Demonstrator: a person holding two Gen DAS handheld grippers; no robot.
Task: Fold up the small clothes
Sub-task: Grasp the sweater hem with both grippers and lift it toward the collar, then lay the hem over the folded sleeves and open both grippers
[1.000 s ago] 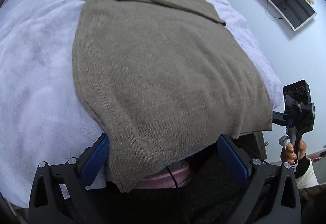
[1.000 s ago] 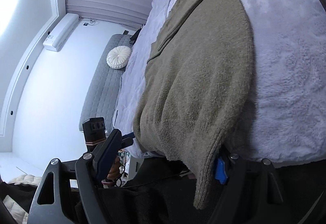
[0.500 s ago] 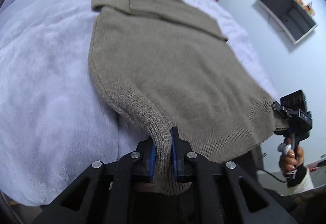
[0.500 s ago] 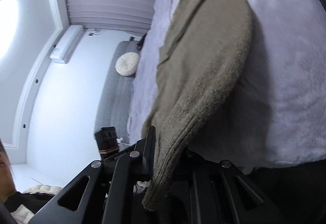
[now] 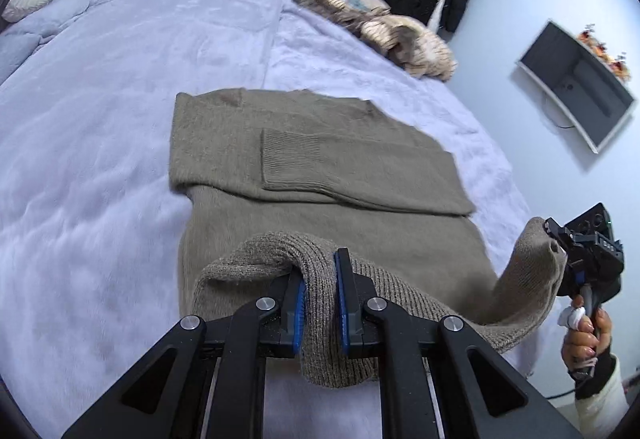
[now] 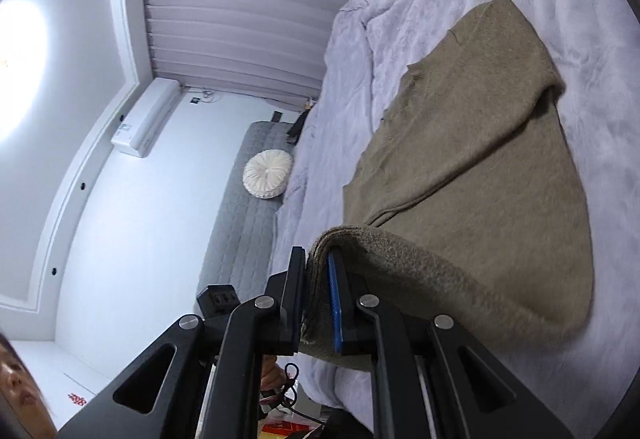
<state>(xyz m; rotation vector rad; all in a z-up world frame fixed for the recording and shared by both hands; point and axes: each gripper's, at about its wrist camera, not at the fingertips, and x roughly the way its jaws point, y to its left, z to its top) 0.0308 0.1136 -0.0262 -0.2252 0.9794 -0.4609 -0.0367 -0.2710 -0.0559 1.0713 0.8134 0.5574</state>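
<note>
Your left gripper (image 5: 320,303) is clenched on one corner of the ribbed hem of the olive-brown sweater (image 5: 320,167), the knit bunched between its blue pads (image 5: 299,313) and hanging in a short tail below them. Your right gripper (image 6: 318,299) is likewise clamped on the other hem corner — in the left wrist view it appears at the right edge, with your hand (image 5: 586,331) on its handle. The sweater lies on the pale lavender blanket (image 5: 100,159) covering the bed, its sleeves folded across the upper body, ribbed cuff uppermost. The hem edge is raised off the blanket between the two grippers and arches over the lower body of the garment. A heap of beige knitwear (image 5: 400,31) sits at the bed's far edge, well apart.
</note>
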